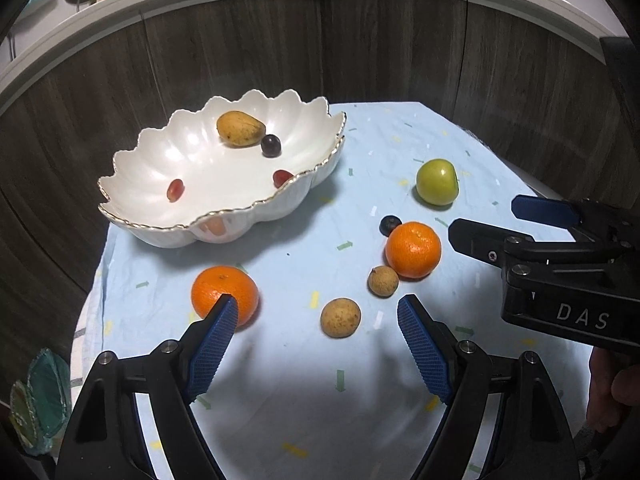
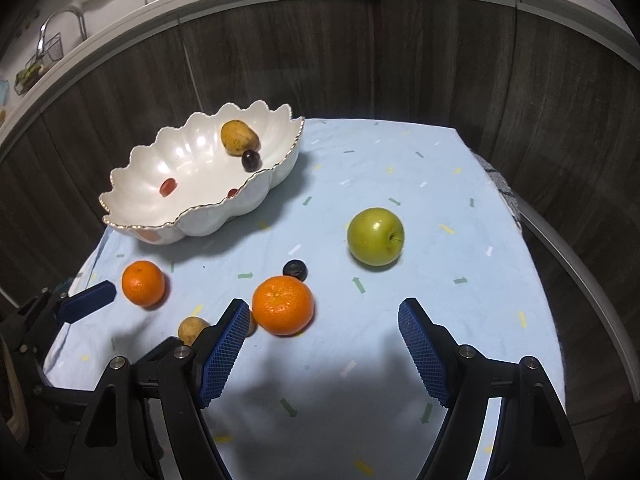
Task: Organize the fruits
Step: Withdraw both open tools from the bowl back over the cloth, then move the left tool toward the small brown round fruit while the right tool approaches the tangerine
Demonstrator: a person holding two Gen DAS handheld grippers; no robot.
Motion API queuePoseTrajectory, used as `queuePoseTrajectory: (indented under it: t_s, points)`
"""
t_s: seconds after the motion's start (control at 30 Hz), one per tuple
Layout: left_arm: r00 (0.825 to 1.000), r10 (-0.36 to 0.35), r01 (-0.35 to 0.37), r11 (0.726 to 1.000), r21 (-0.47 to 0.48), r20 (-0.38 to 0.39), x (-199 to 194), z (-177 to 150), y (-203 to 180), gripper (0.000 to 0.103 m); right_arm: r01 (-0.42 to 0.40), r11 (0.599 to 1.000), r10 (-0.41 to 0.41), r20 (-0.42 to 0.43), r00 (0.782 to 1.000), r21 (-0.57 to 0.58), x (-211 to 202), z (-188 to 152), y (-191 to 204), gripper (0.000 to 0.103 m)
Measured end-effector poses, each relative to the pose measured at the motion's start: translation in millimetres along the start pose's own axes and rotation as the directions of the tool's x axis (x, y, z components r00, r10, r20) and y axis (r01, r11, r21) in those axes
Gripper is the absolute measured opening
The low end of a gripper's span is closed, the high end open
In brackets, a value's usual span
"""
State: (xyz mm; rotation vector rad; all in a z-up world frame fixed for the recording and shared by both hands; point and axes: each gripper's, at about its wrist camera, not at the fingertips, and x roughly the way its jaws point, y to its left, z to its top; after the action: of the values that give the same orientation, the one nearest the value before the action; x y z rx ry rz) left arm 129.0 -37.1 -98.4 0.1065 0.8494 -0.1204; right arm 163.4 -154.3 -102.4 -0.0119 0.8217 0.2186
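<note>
A white scalloped bowl [image 1: 280, 204] holds a yellow-brown fruit [image 1: 240, 128], a dark grape [image 1: 271, 145] and two red grapes [image 1: 175, 190]. On the blue cloth lie two oranges [image 1: 224, 290] [image 1: 413, 249], a green apple [image 1: 437, 181], a dark berry [image 1: 390, 224] and two brown round fruits [image 1: 383, 281] [image 1: 340, 317]. My left gripper [image 1: 318, 302] is open just above the nearer brown fruit, its left pad in front of one orange. My right gripper [image 2: 323, 304] is open beside the other orange [image 2: 282, 305], with the apple [image 2: 375, 236] beyond it. Neither holds anything.
The small table stands against a dark wood-panelled counter wall [image 1: 400, 60] with a white top. The cloth [image 2: 440, 184] is bare at the back right. A person's hand [image 1: 612, 396] shows at the right edge. A green mesh item [image 1: 40, 396] lies low at the left.
</note>
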Motion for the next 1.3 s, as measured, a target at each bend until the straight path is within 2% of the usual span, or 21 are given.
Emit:
queuePoseTrajectory:
  t_s: [0.13,0.3,0.43,0.7,0.93,1.0,1.1,1.17,1.3]
  points:
    - [1.000,0.003,-0.003,1.000,0.004,-0.014,8,-2,0,0.079,-0.014,1.000,0.014,-0.012,1.000,-0.004,8,0,1,0.077]
    - [1.000,0.002,-0.002,1.000,0.007,-0.024,17,-4,0,0.070,-0.030,1.000,0.029,-0.025,0.999,-0.006,17,0,3,0.077]
    - [0.999,-0.005,0.005,1.000,0.002,-0.035,24,-5,0,0.068,-0.041,0.999,0.041,-0.034,0.999,-0.007,24,1,4,0.077]
    - [0.998,-0.018,0.018,1.000,0.012,-0.054,36,-9,-3,0.049,-0.055,0.998,0.055,-0.051,0.997,0.001,38,1,7,0.077]
    - [0.998,-0.024,0.025,1.000,0.015,-0.060,44,-9,-6,0.043,-0.069,0.997,0.070,-0.063,0.996,0.021,49,1,8,0.077]
    - [0.998,-0.029,0.030,0.999,0.017,-0.062,45,-9,-6,0.038,-0.072,0.997,0.074,-0.065,0.995,0.024,51,2,8,0.076]
    - [0.997,-0.048,0.050,0.998,0.024,-0.062,46,-10,-9,0.029,-0.083,0.996,0.085,-0.073,0.994,0.027,56,2,9,0.068]
    - [0.997,-0.053,0.055,0.998,0.027,-0.063,46,-10,-10,0.027,-0.096,0.995,0.099,-0.087,0.991,0.035,60,1,9,0.060]
    - [0.996,-0.059,0.060,0.998,0.024,-0.061,47,-10,-9,0.027,-0.117,0.992,0.121,-0.091,0.988,0.053,65,0,7,0.055]
